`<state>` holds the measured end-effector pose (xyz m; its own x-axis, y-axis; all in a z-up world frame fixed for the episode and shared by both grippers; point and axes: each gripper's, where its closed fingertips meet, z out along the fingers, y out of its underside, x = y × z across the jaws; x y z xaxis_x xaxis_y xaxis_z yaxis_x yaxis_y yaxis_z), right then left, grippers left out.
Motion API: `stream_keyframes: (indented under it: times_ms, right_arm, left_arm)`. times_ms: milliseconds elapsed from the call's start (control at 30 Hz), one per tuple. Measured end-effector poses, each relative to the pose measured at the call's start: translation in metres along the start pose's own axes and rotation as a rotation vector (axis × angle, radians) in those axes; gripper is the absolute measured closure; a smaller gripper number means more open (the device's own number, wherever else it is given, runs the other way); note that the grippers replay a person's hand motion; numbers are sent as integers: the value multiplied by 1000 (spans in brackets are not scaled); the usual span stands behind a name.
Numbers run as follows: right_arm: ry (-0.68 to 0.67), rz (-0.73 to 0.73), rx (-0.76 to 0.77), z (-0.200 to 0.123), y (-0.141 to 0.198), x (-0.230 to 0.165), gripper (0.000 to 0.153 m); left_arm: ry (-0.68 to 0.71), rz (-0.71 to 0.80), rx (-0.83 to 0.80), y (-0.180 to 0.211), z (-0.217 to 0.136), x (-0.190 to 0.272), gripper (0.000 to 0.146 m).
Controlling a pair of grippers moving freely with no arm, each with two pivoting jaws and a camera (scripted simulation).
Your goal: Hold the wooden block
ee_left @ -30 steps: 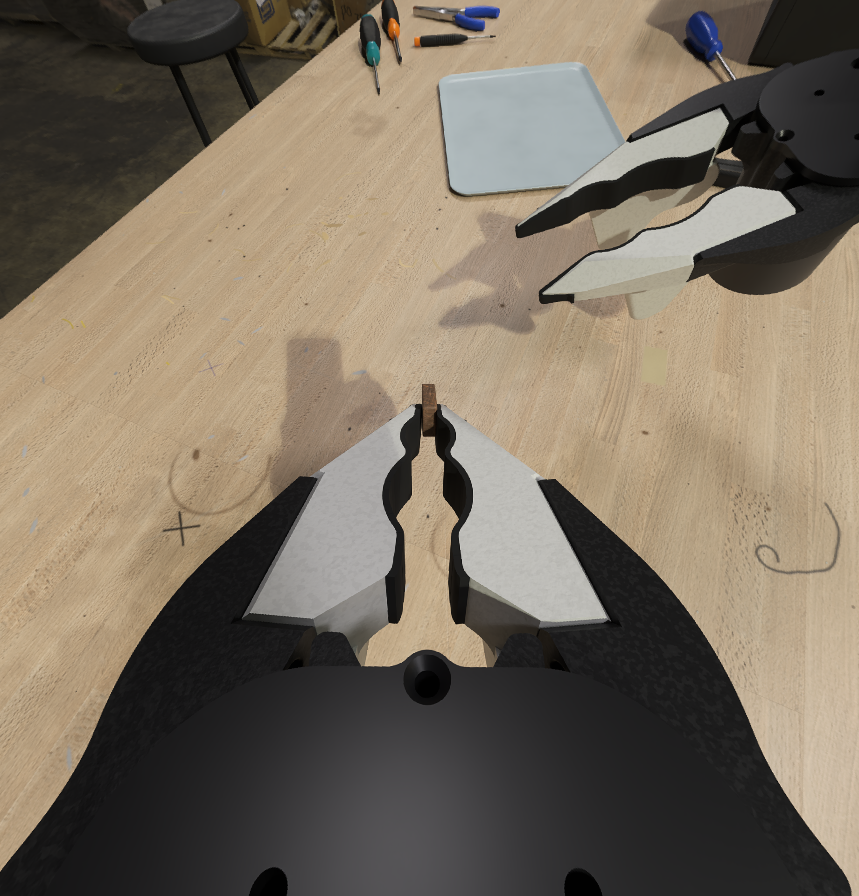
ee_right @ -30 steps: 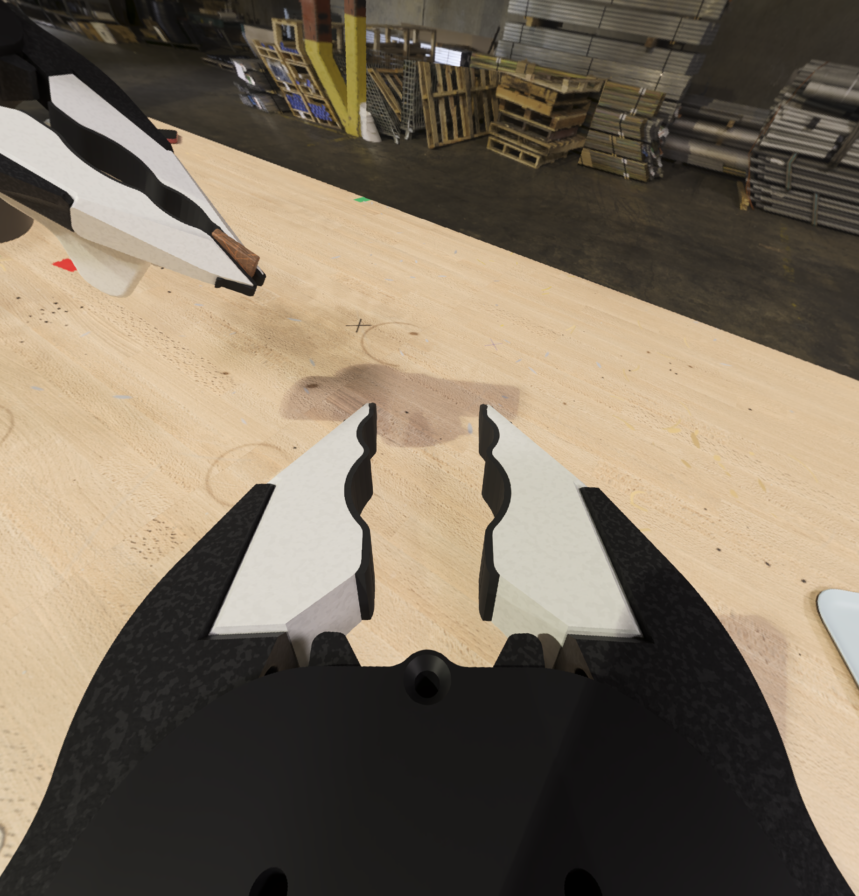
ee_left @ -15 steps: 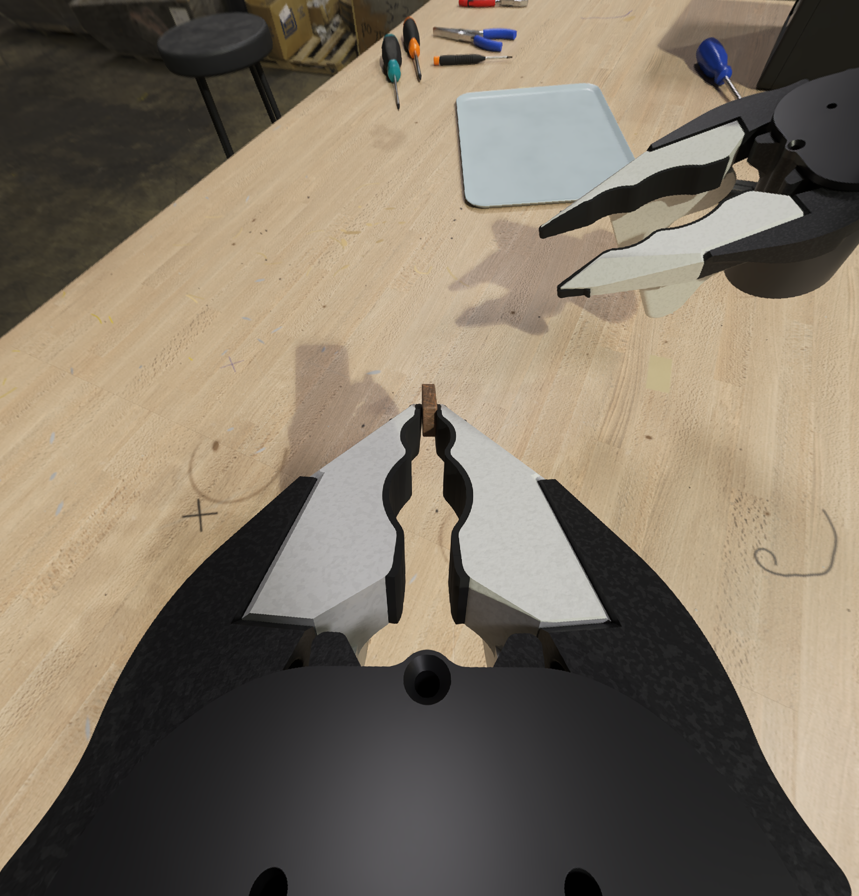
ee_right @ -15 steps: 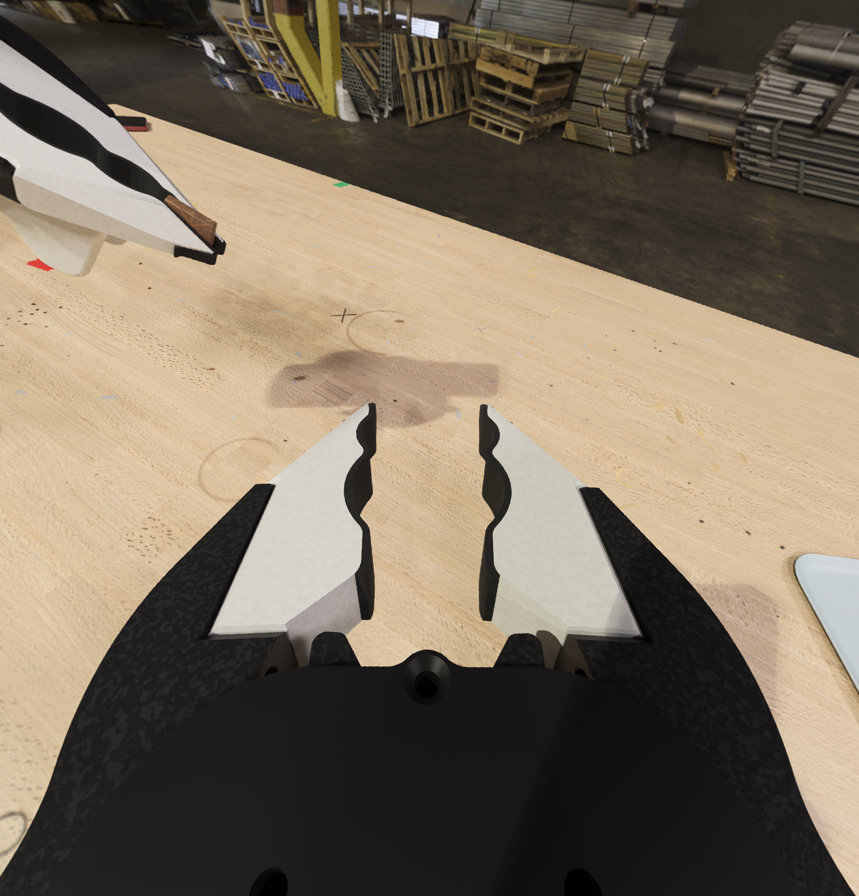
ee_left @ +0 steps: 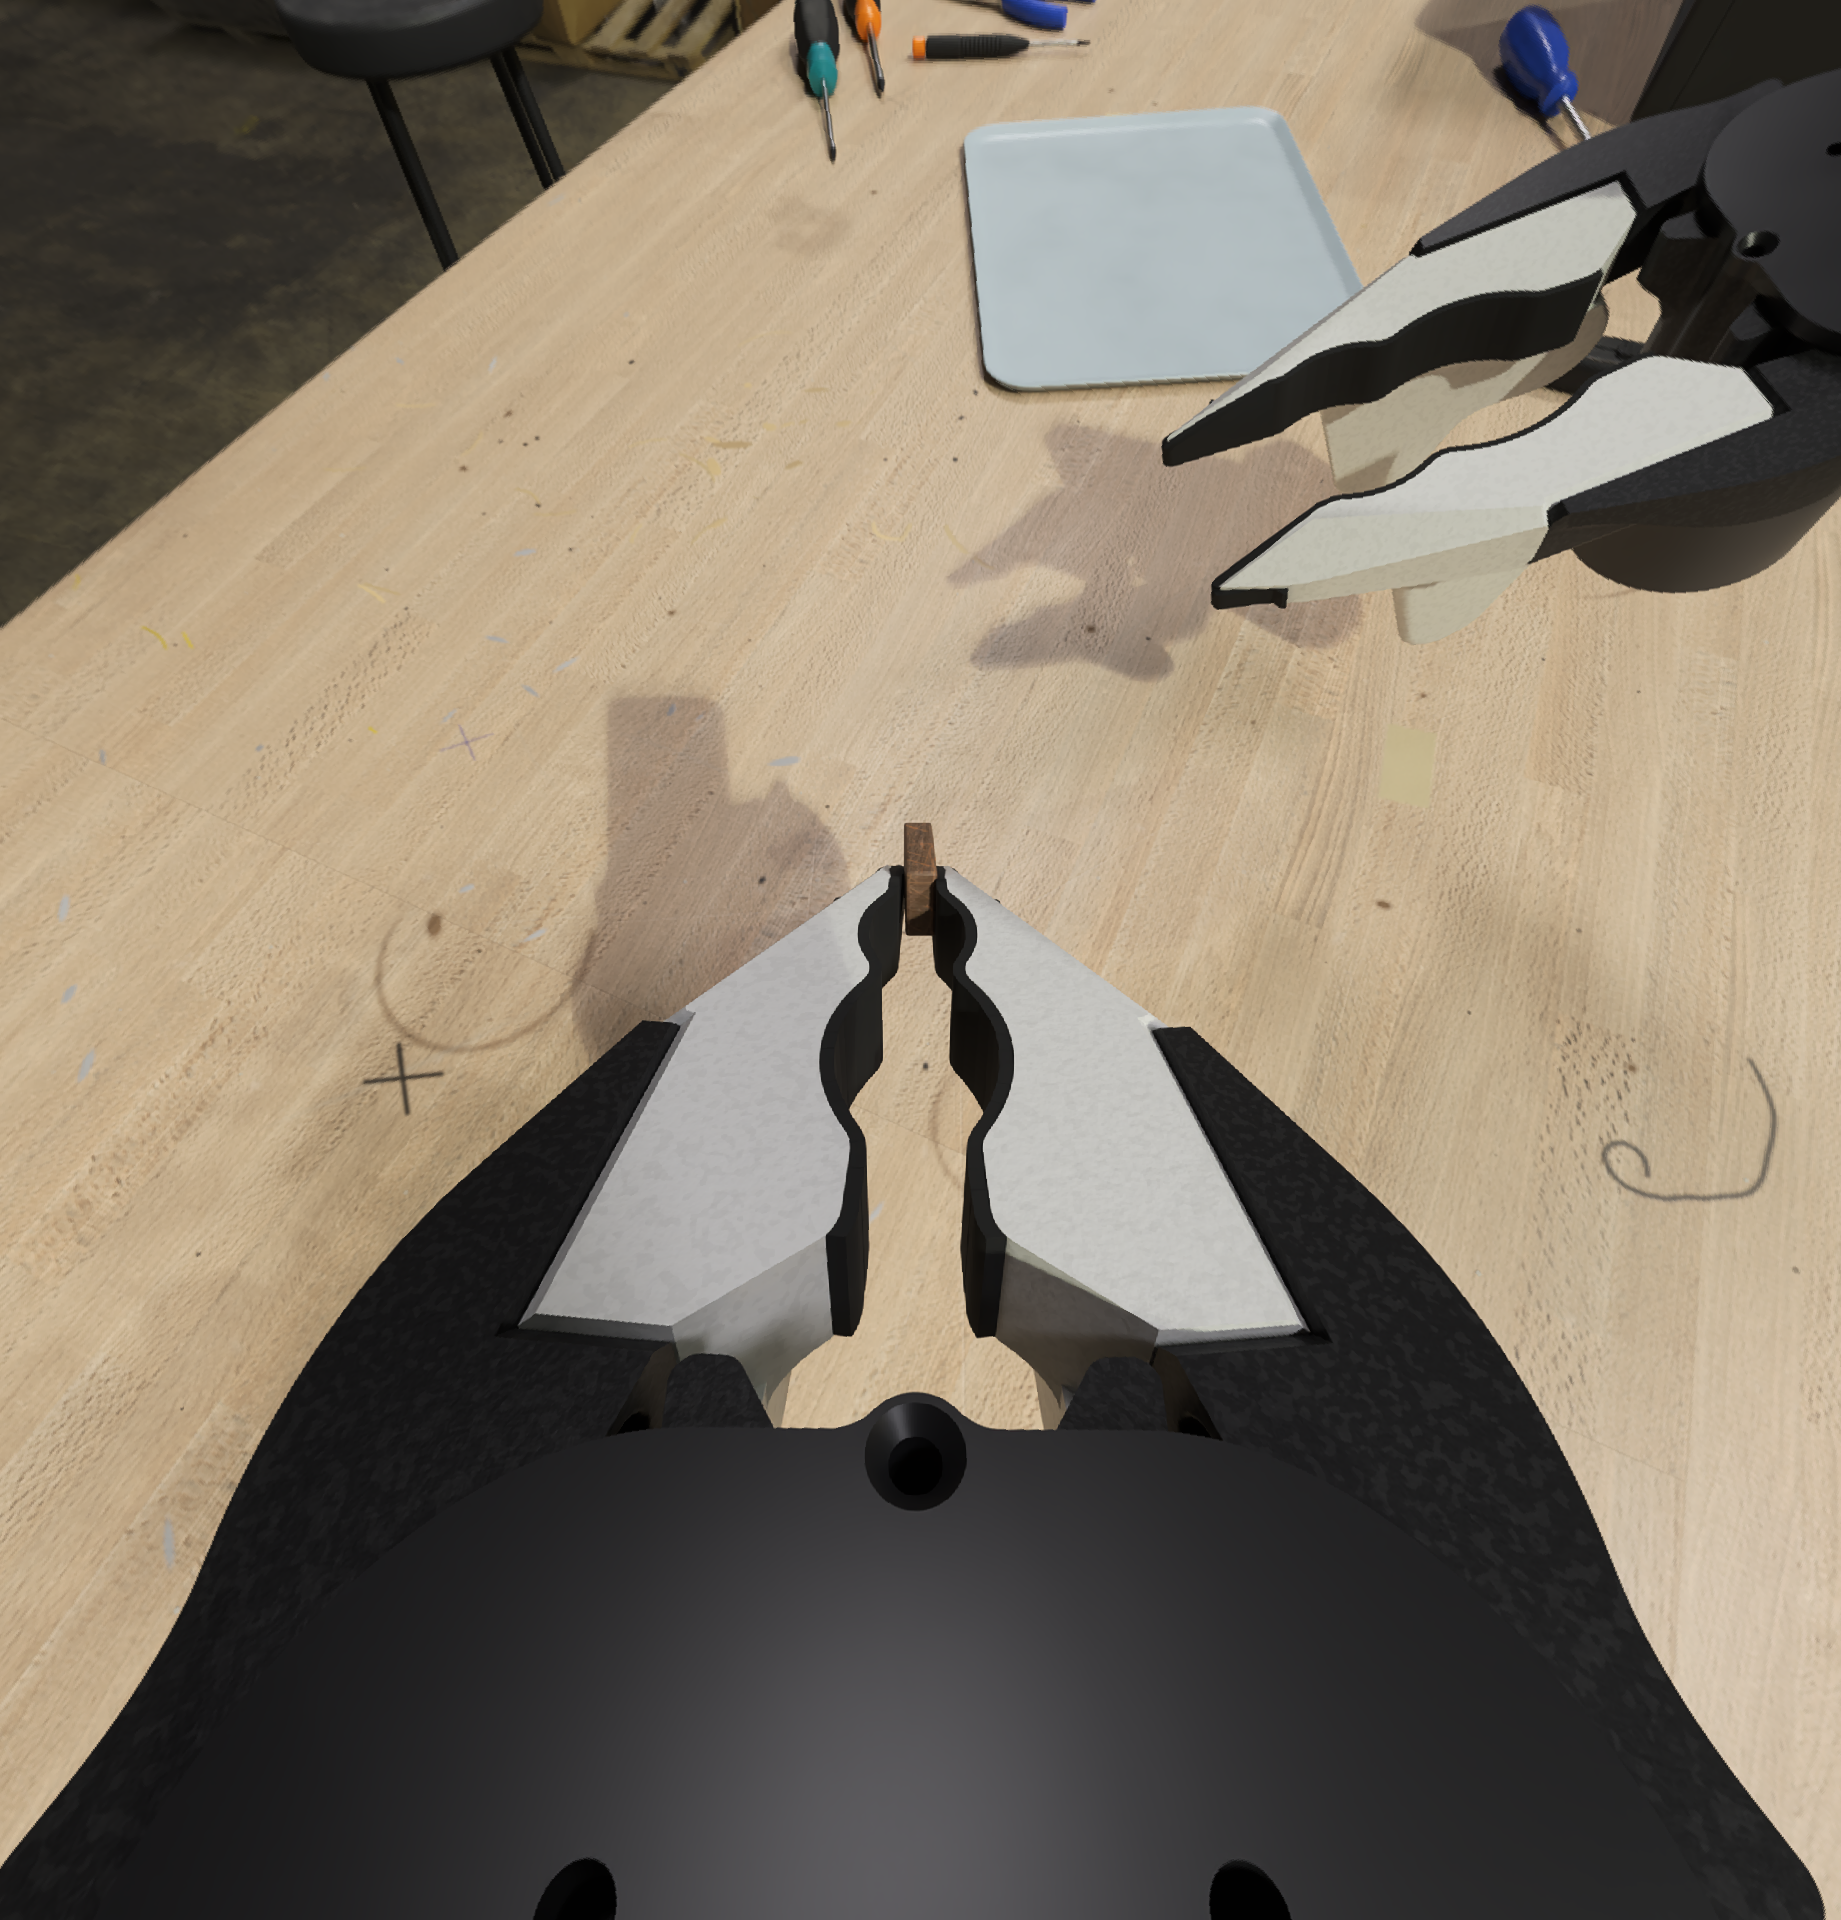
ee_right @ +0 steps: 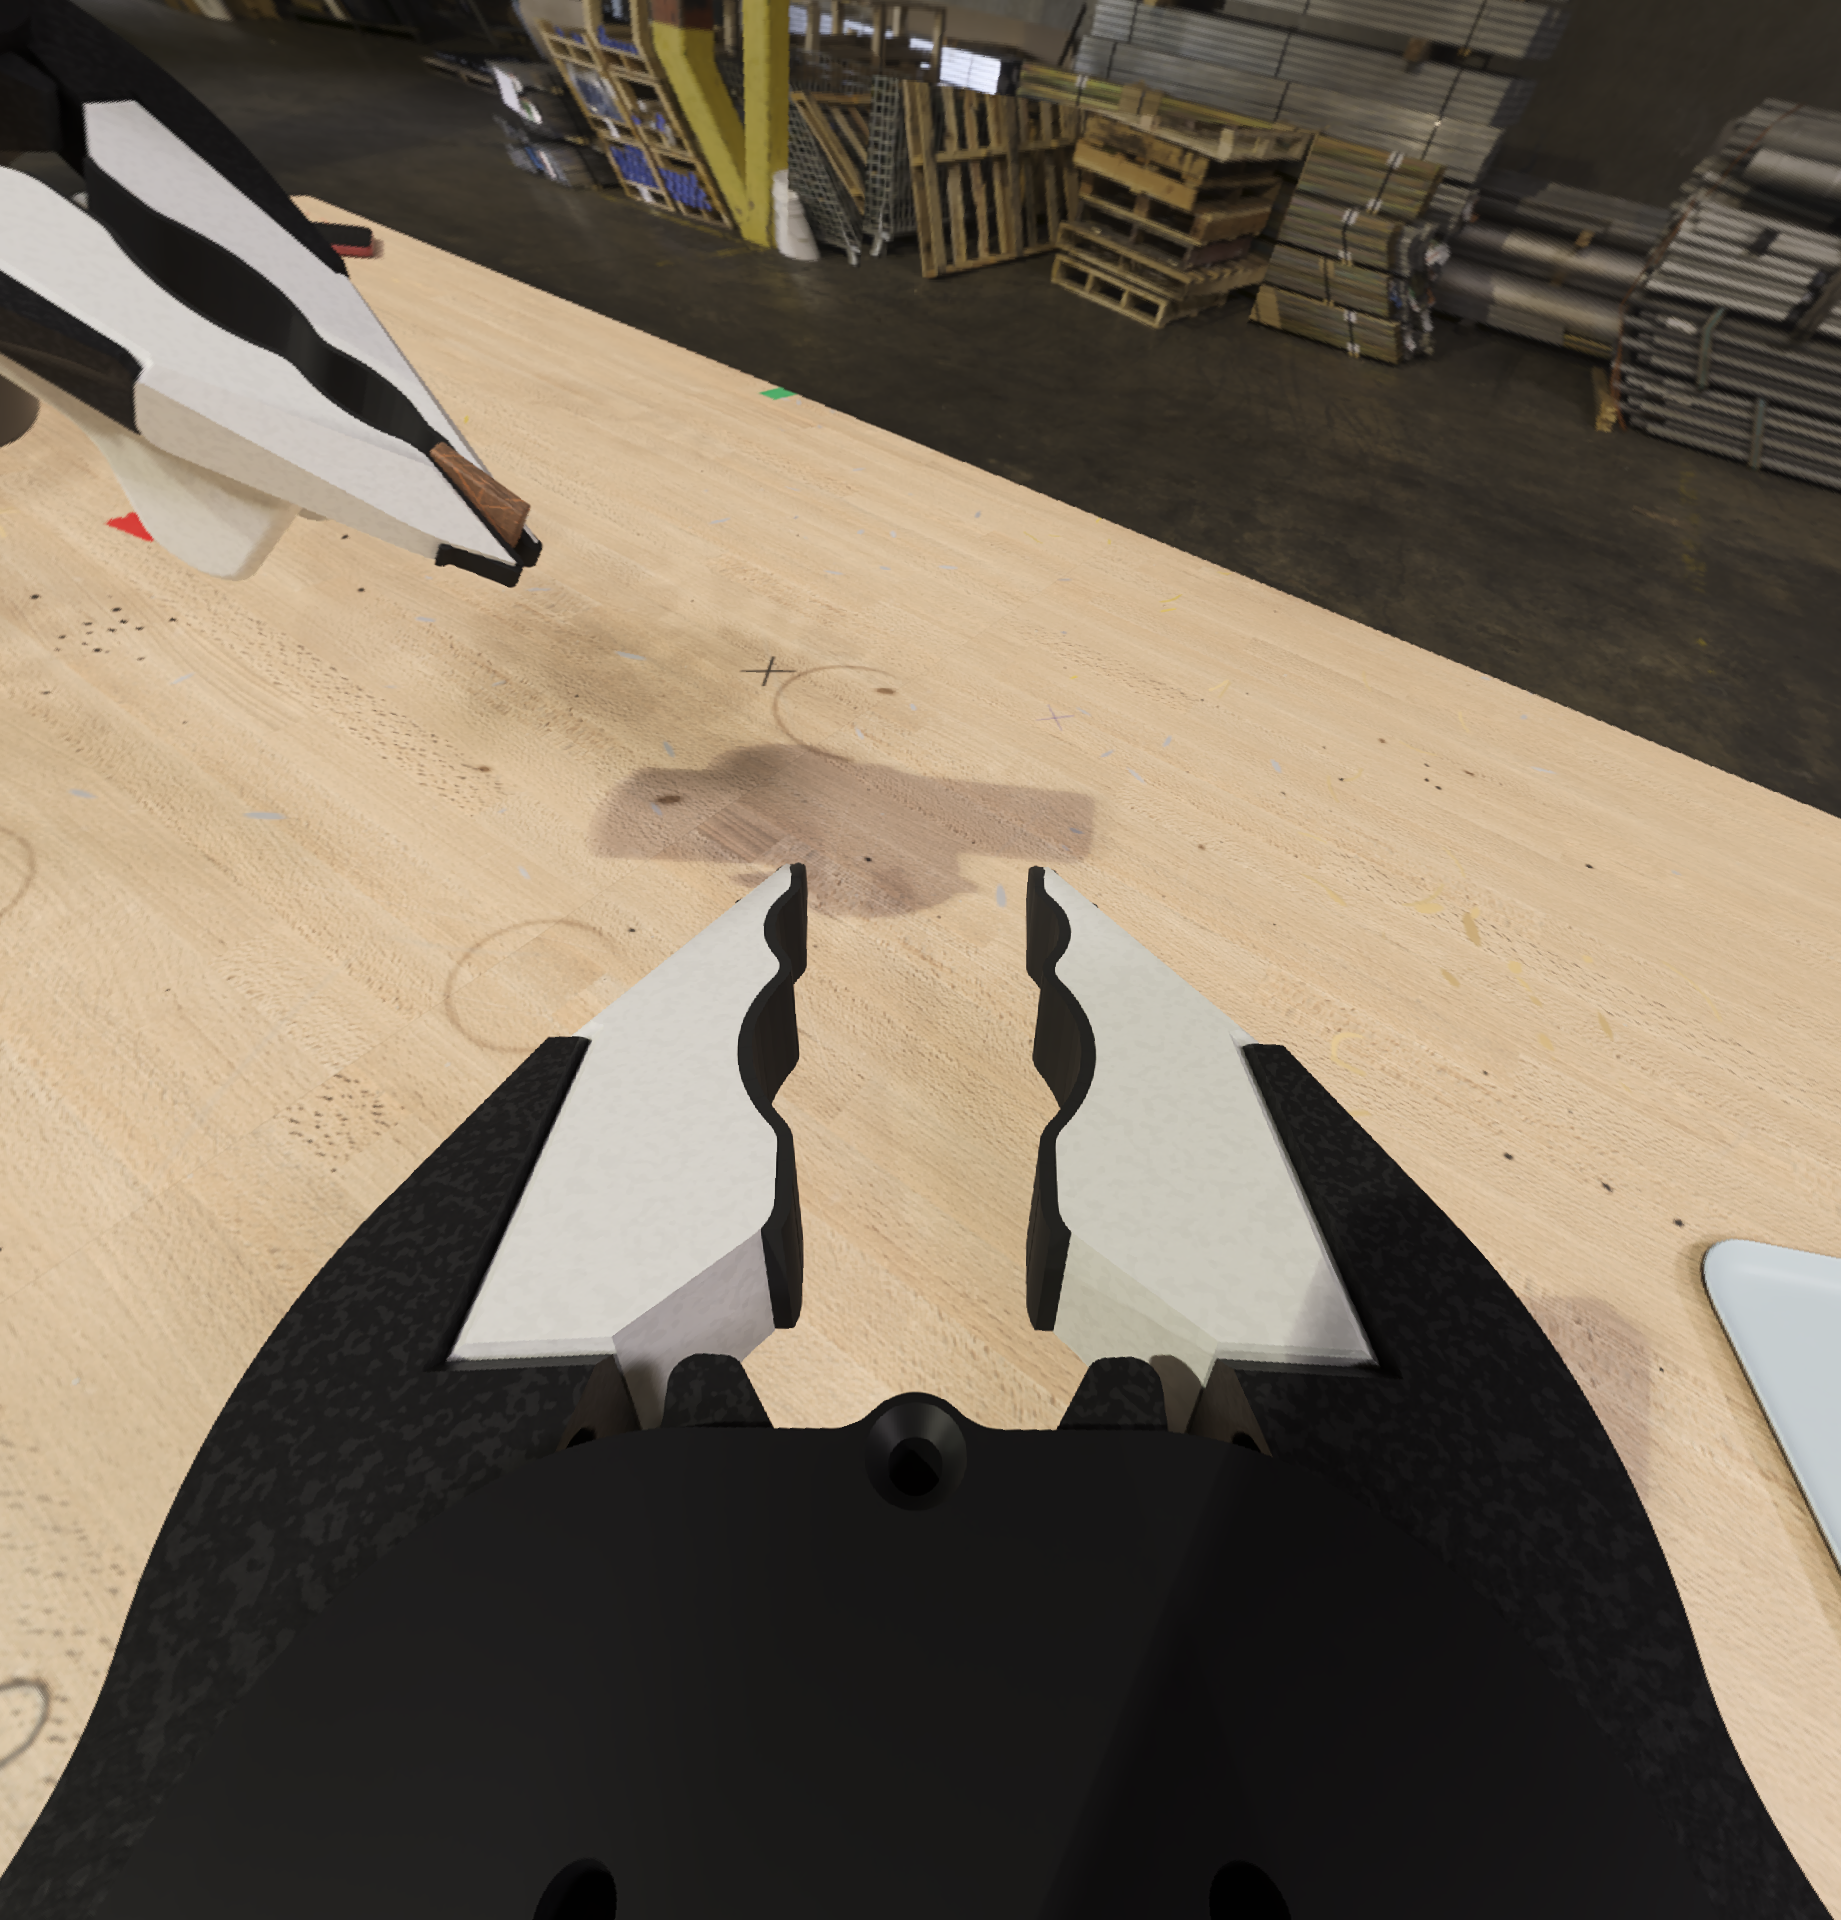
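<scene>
The left gripper (ee_left: 918, 883) was found clamped on the wooden block (ee_left: 918, 878), its two white fingers drawn together at their tips with the block pinched between them. The block was a small, thin piece of reddish-brown wood, seen edge-on in the left wrist view as a narrow upright sliver that projected a little beyond the fingertips. In the right wrist view the same block (ee_right: 485, 499) showed a broader flat face, warm brown with faint grain lines, seated at the very end of the left gripper (ee_right: 490, 540), which reached in from the far left. The block was held clear above the wooden workbench (ee_left: 272, 1195), and the gripper's shadow lay on the bench surface beneath and just to the left. The right gripper (ee_right: 916, 883) stood with its fingers apart and nothing between them, bare bench showing through the gap. In the left wrist view this right gripper (ee_left: 1207, 520) hung over the bench at the far right, well apart from the block. A pale blue tray (ee_left: 1134, 239) lay flat on the bench farther off, just beside the right gripper. Several screwdrivers (ee_left: 822, 73) lay at the far edge beyond the tray. A black stool (ee_left: 428, 62) stood on the floor at the far left. Pencilled crosses and circles marked the bench surface.
</scene>
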<state>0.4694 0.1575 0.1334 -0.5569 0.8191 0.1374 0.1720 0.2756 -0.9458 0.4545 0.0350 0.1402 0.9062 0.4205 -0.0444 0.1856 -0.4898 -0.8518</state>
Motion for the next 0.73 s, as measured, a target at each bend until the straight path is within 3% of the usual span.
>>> stream_keyframes:
  times_ms: [267, 567, 733]
  right_arm:
    - [-61, 1, -19, 1, 8, -6, 110]
    - [-135, 125, -32, -6, 17, -4, 103]
    - [-203, 76, -126, -7, 19, -7, 103]
  left_arm:
    - [47, -50, -36, 4, -1, 0, 142]
    - [105, -97, -52, 5, -8, -5, 142]
    - [132, -102, -47, 8, -6, -6, 142]
